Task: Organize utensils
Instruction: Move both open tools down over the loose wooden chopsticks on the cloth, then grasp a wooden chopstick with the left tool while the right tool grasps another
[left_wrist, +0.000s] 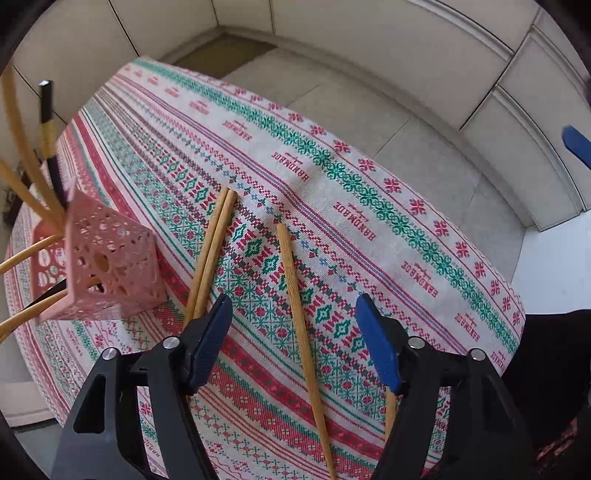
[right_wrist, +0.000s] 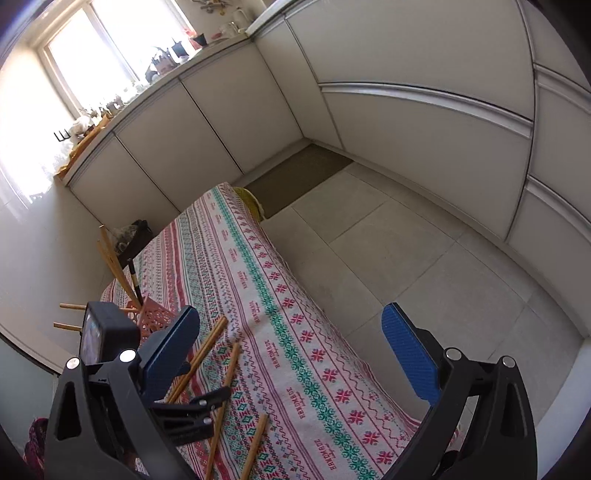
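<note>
Between the blue pads of the left gripper (left_wrist: 293, 341), close over the patterned tablecloth (left_wrist: 369, 206), lies 1 loose wooden chopstick (left_wrist: 297, 299). Its long axis runs almost straight away from the camera, from the near table edge toward the far side, leaning slightly left at its far tip. That sets it roughly across the line along which the jaws close, so I judge a grasp needs little or no turn of the wrist. The jaws stand partly open, about halfway, with neither pad touching the stick, so nothing is held.

Just left of that, a pair of 2 chopsticks (left_wrist: 210, 254) lies side by side on the cloth, its near end hidden behind the left pad. Another stick end (left_wrist: 389, 413) shows below the right pad.

Farther left stands the pink perforated holder (left_wrist: 110, 266), already carrying several chopsticks that lean out of it.

The right gripper (right_wrist: 291, 354) hangs higher and farther back, jaws wide open and empty, looking past the left gripper (right_wrist: 192, 406) and the same sticks (right_wrist: 225, 387) on the cloth. The left hand is clearly the nearer 1 to the single stick, and the holder lies on its side too.
</note>
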